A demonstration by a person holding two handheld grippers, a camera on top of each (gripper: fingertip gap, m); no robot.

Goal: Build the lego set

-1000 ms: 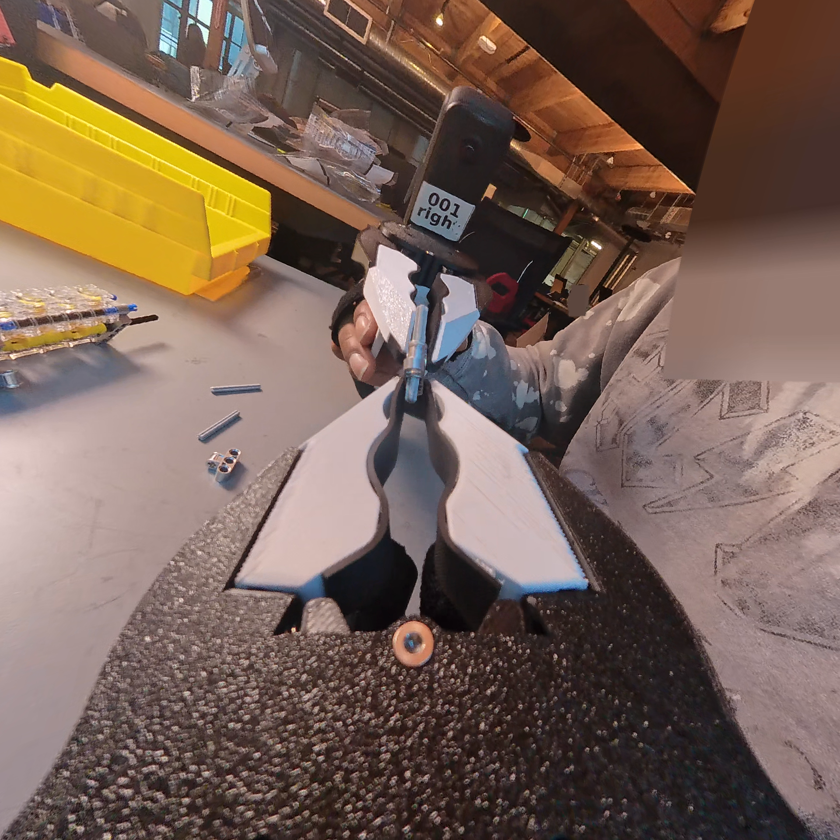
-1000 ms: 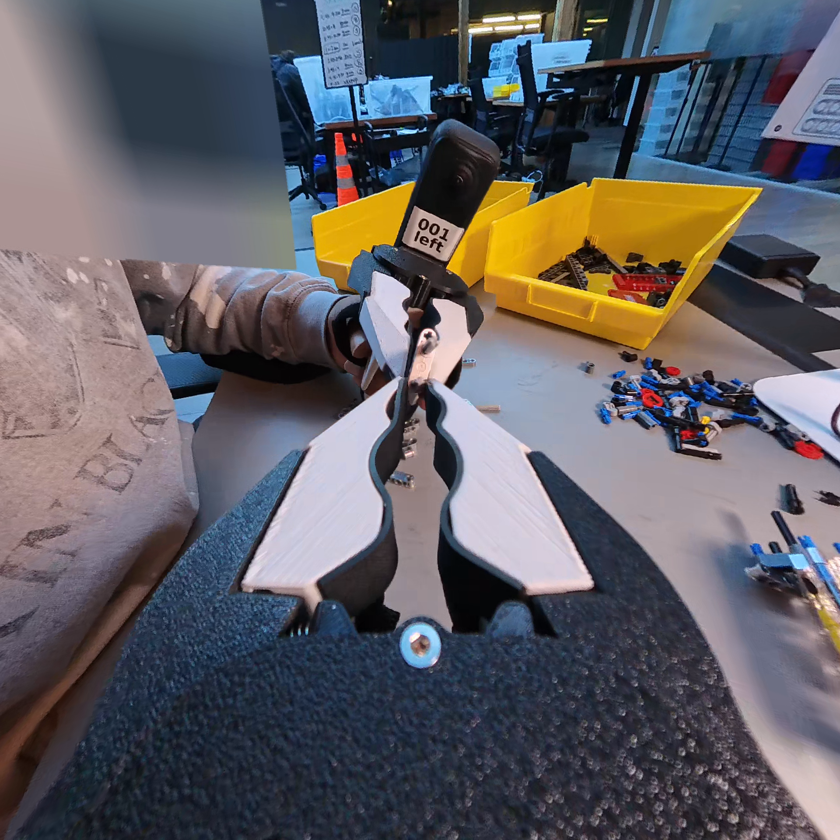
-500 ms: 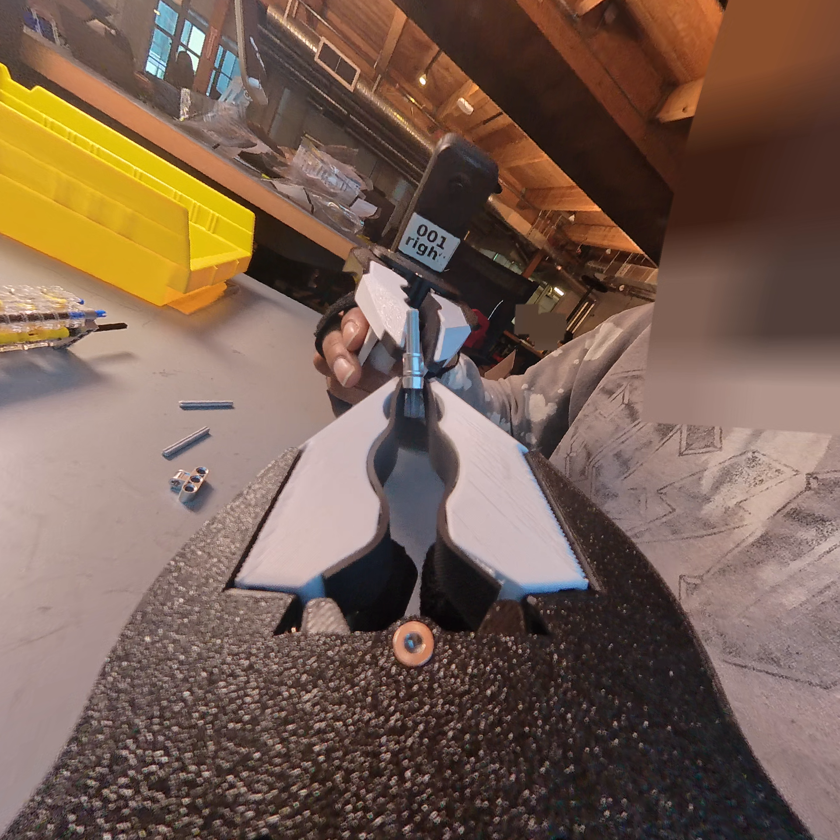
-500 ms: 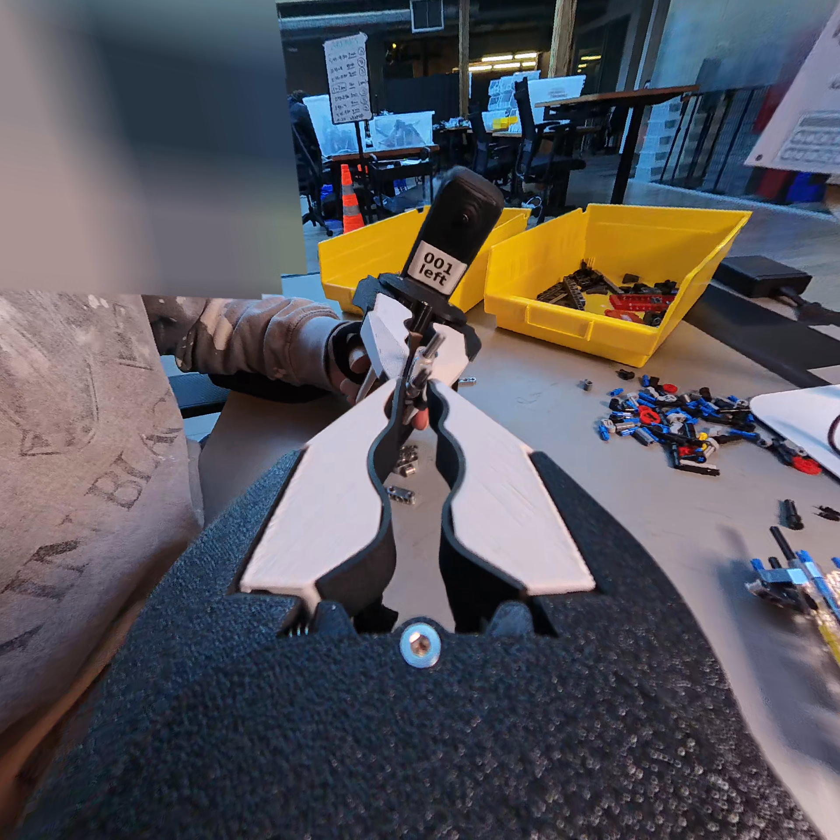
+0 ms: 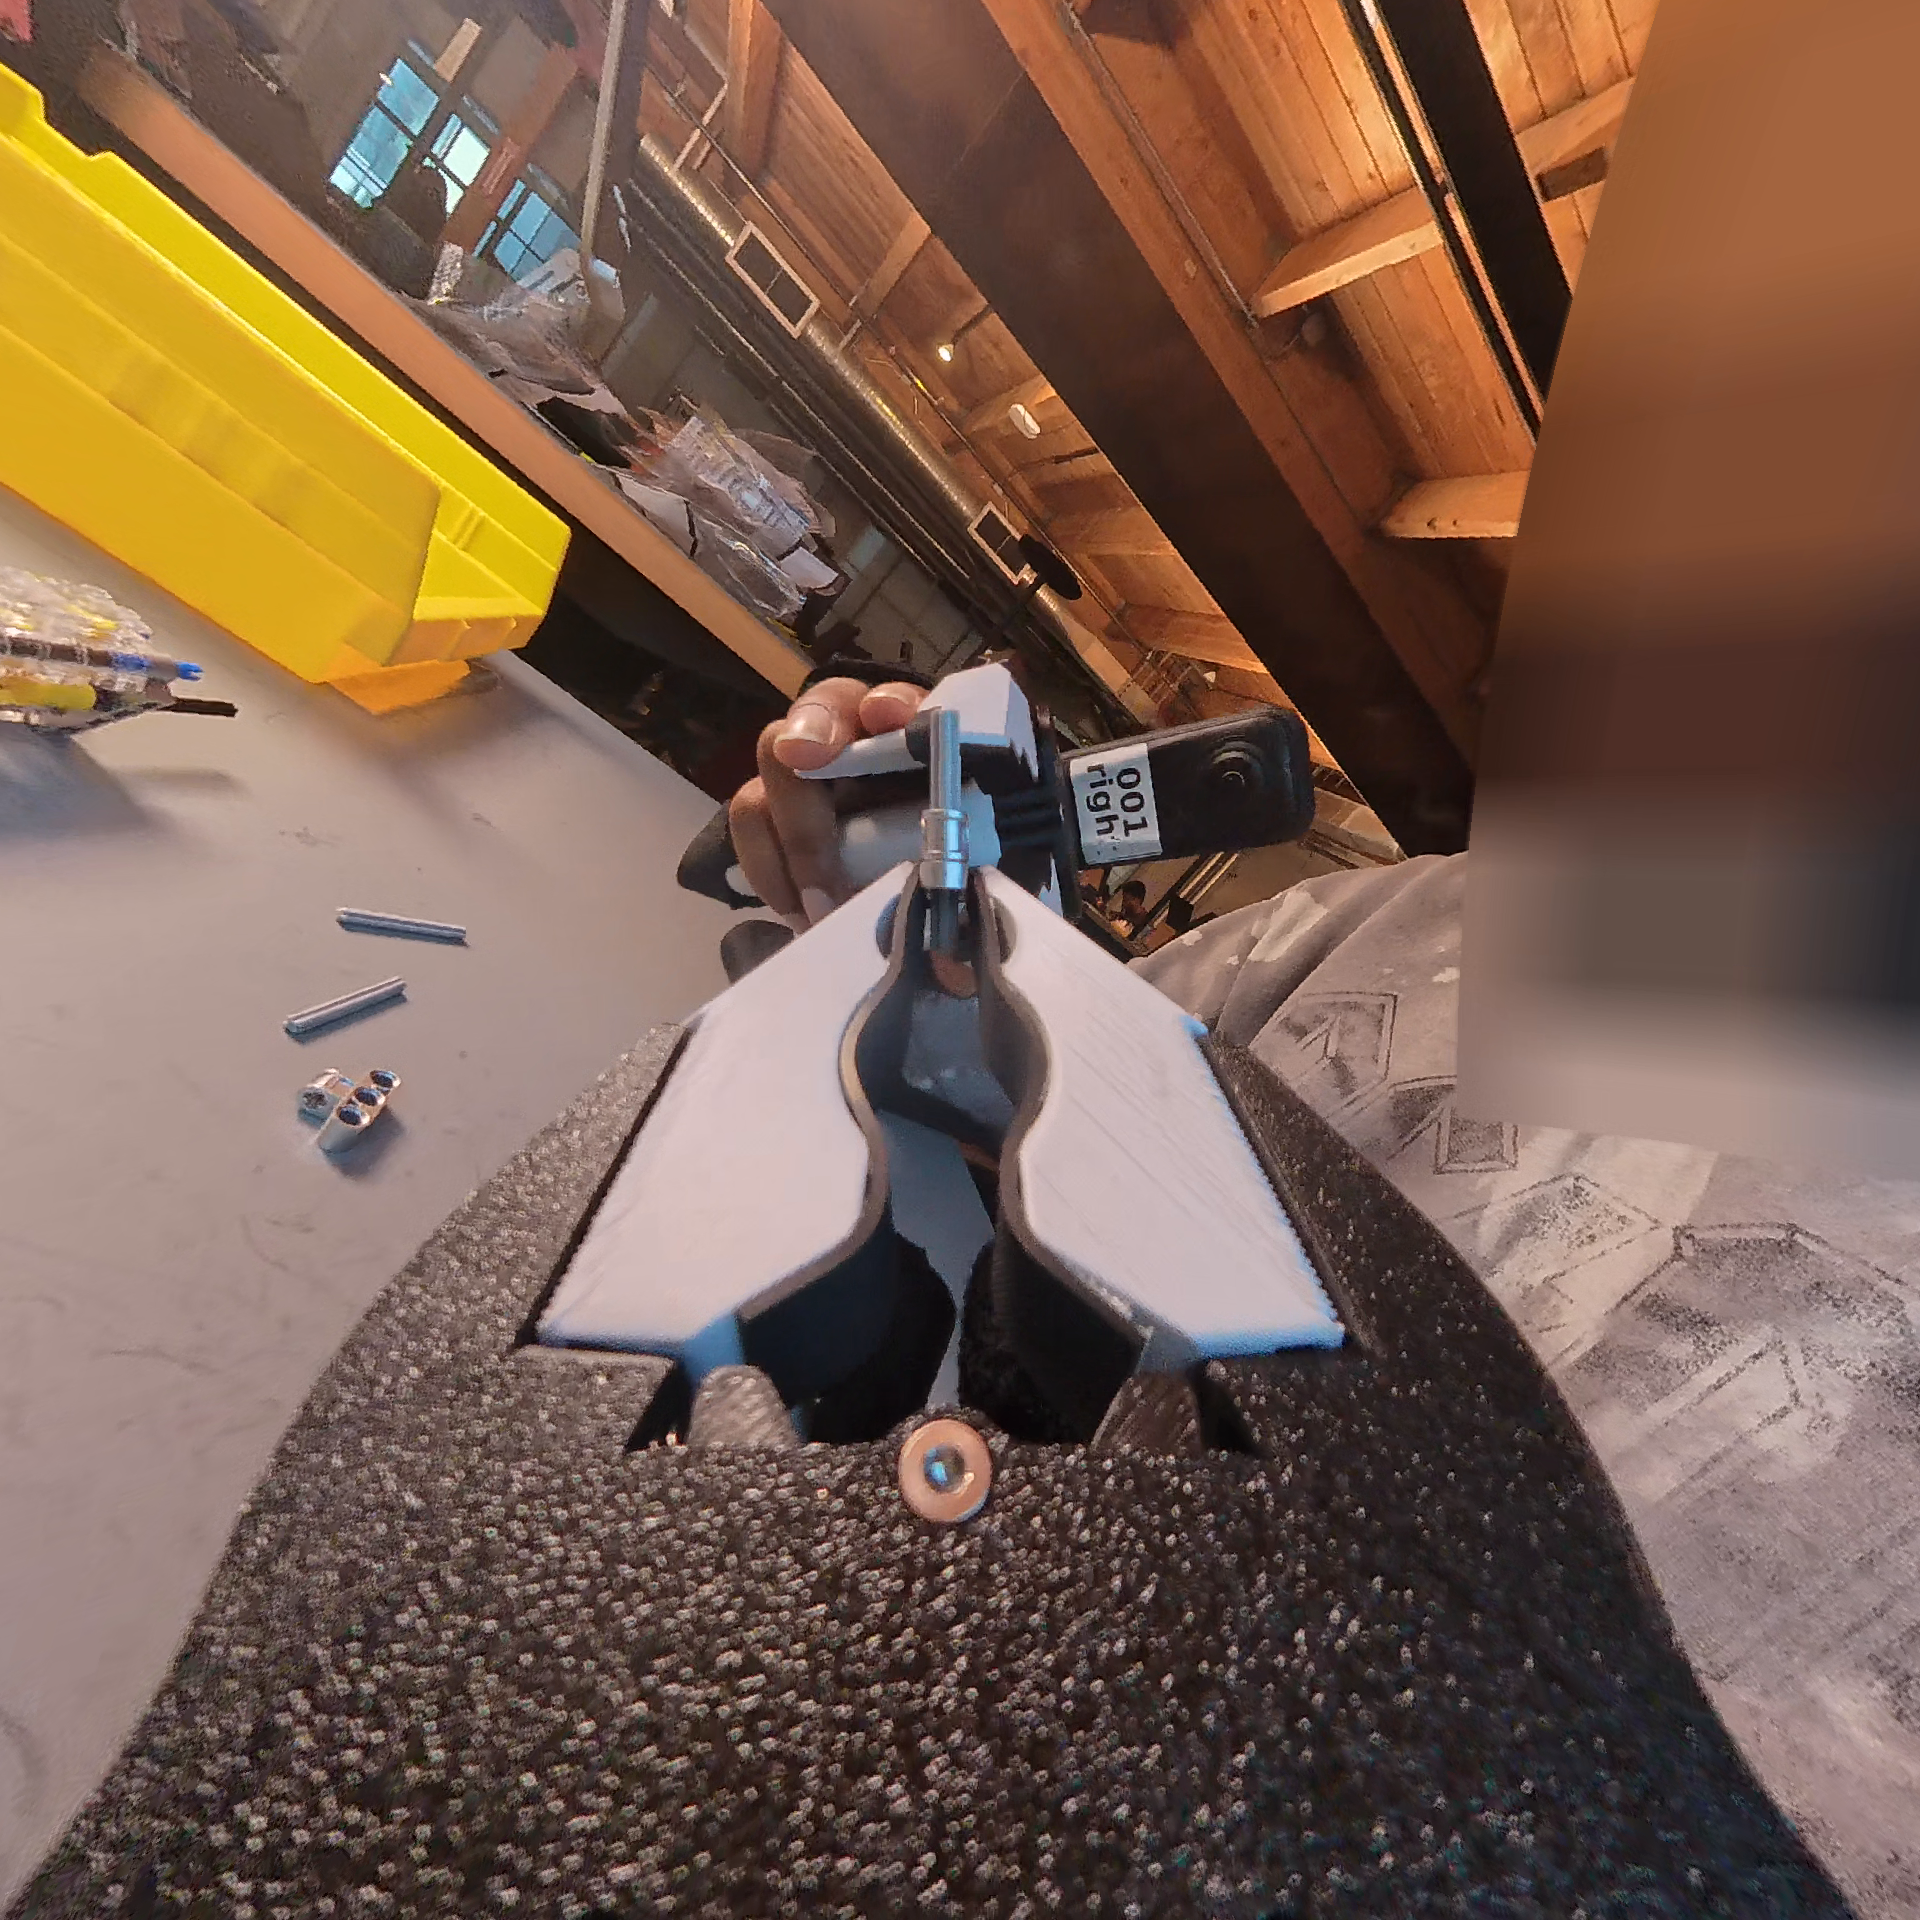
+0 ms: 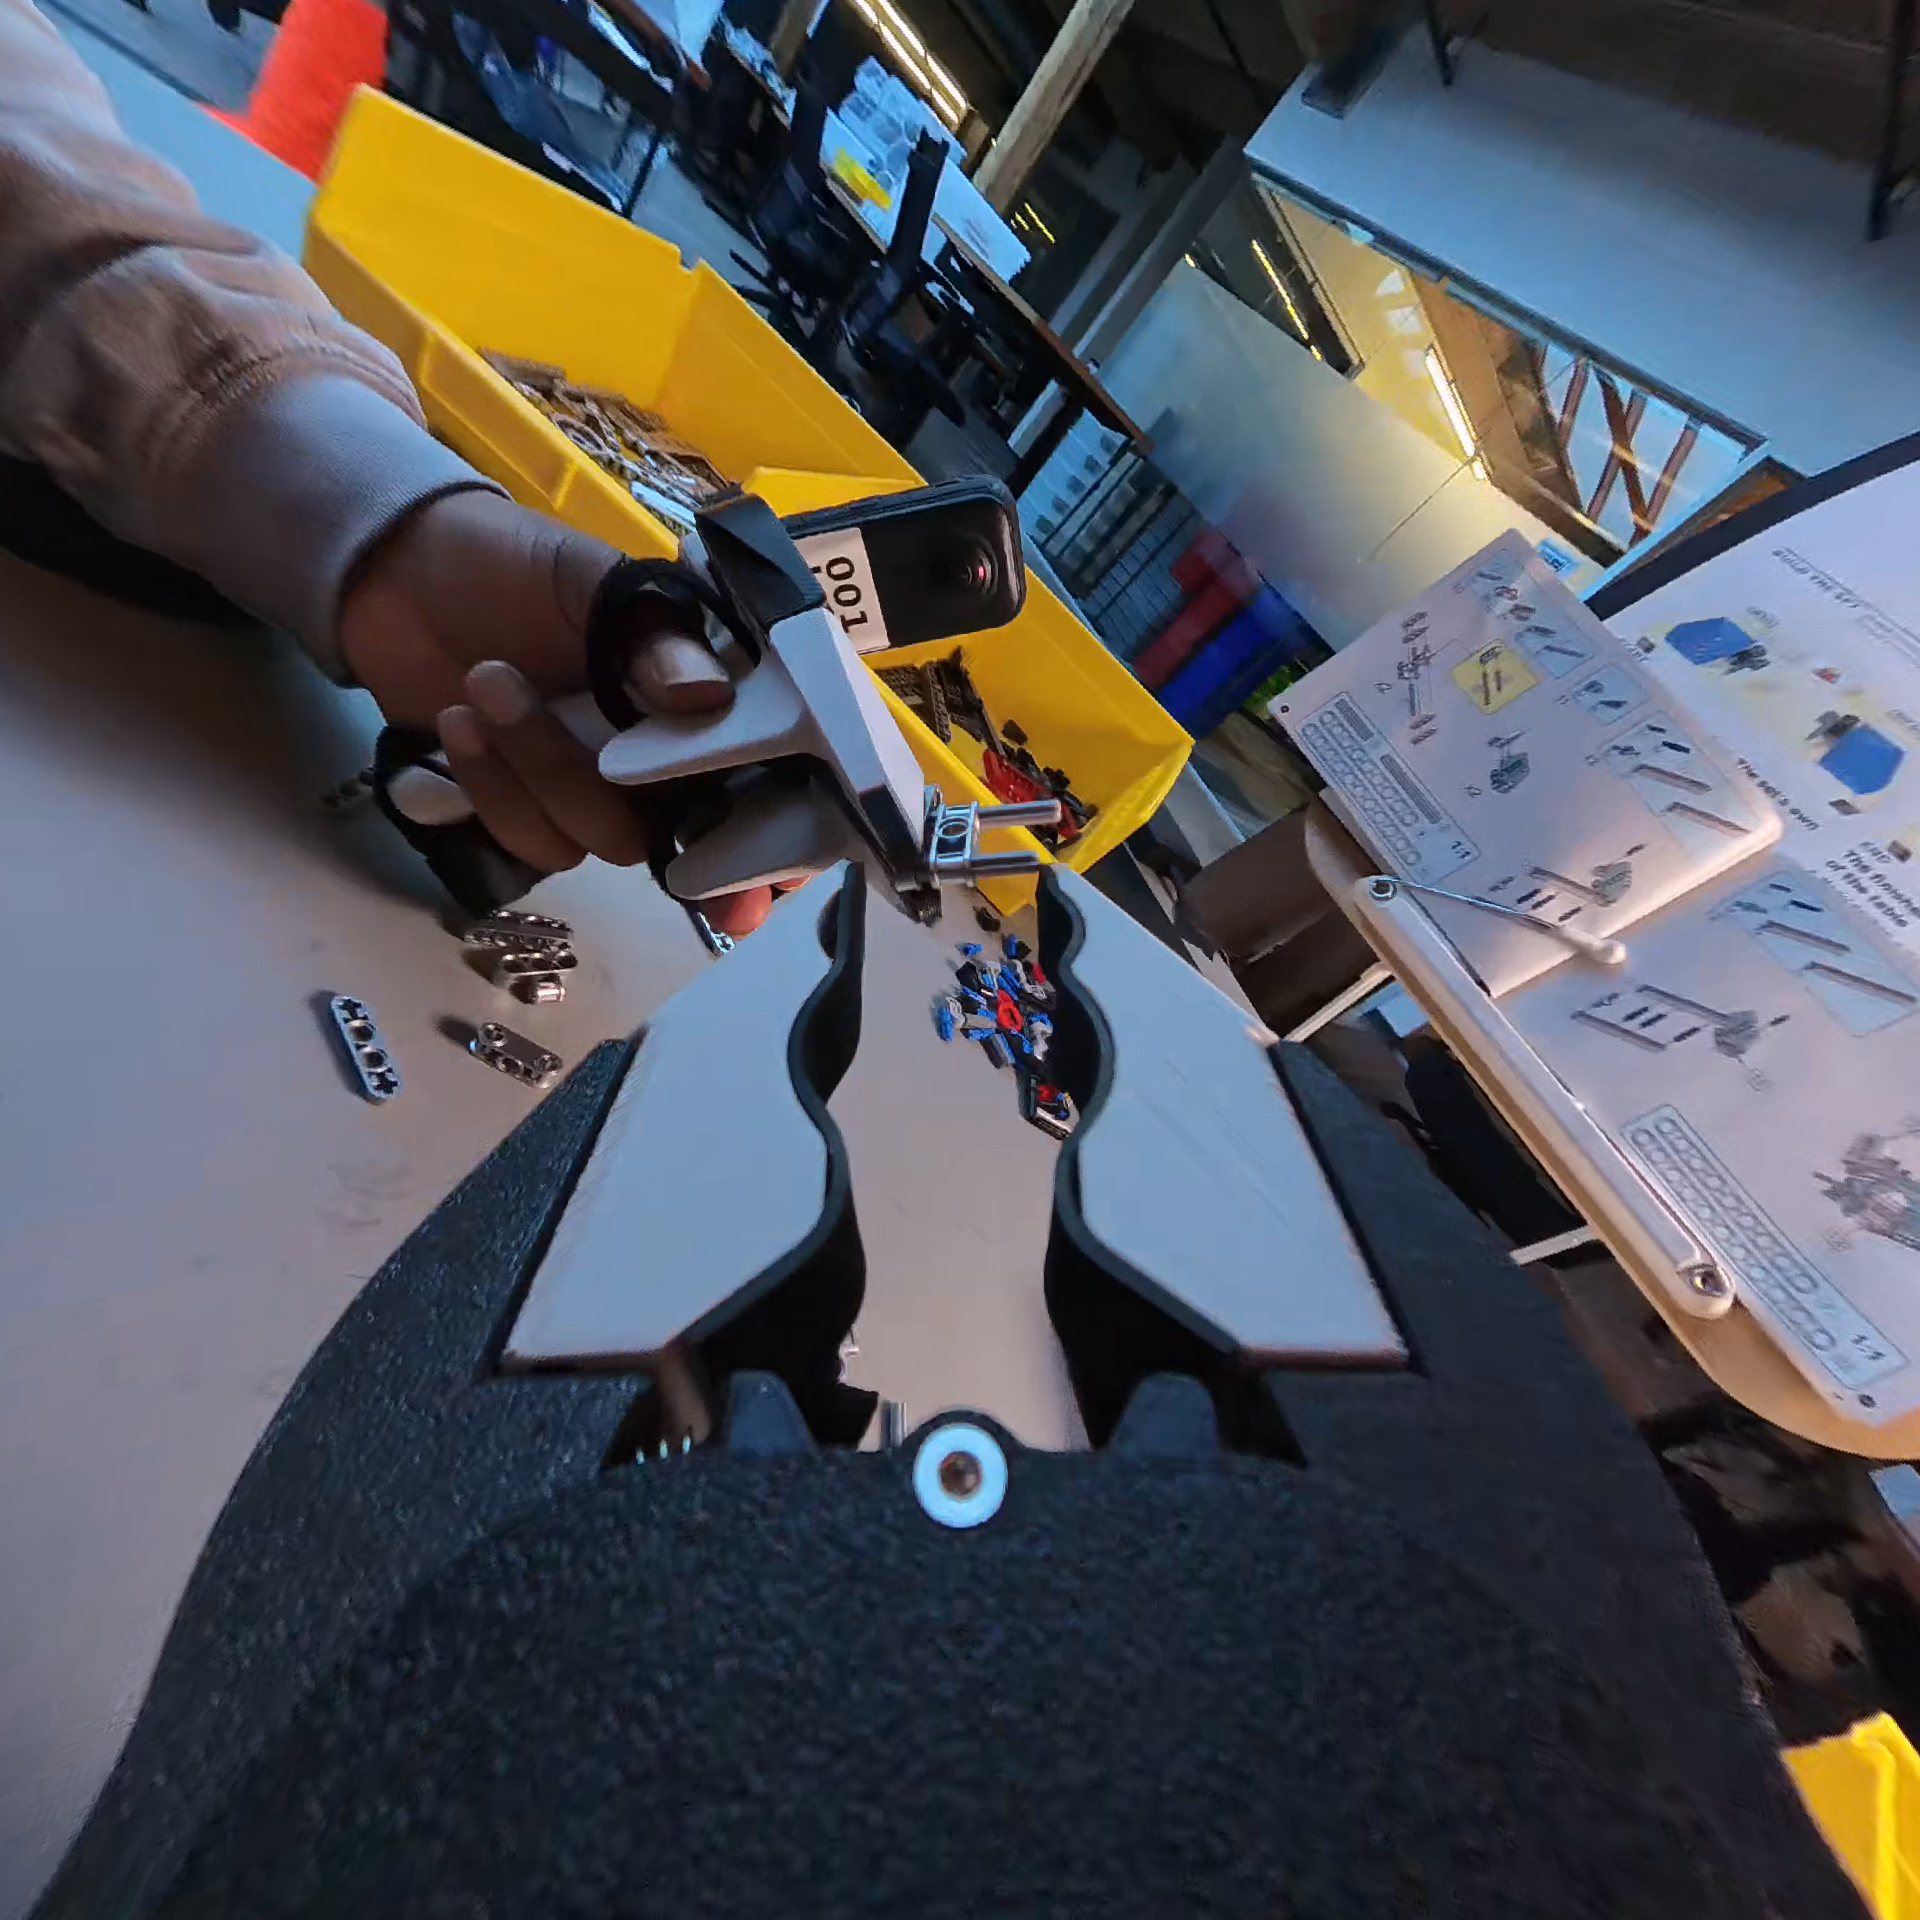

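Note:
My left gripper (image 5: 943, 896) is shut on a small assembly (image 5: 940, 831): a silver pin and sleeve on a black piece, standing up from the fingertips. In the right wrist view the left gripper (image 6: 914, 883) holds this assembly (image 6: 977, 831), which shows a grey connector with two short axles. My right gripper (image 6: 951, 883) is open, its tips on either side of the assembly and apart from it. In the left wrist view the right gripper (image 5: 935, 779) lies rolled on its side just beyond the pin, in a person's hand (image 5: 800, 800).
Yellow bins (image 5: 260, 468) (image 6: 644, 312) stand on the grey table. Two grey axles (image 5: 400, 925) and a grey connector (image 5: 348, 1101) lie at the left. Grey beams (image 6: 358, 1044), a pile of blue and red parts (image 6: 997, 1013) and an instruction booklet on a stand (image 6: 1507, 748) show. Only a small space, under 4 cm, lies between the two pairs of fingers.
My right gripper has opened and let go of the assembly, and it has rolled onto its side. The left gripper stays shut on the assembly and has tilted upward.

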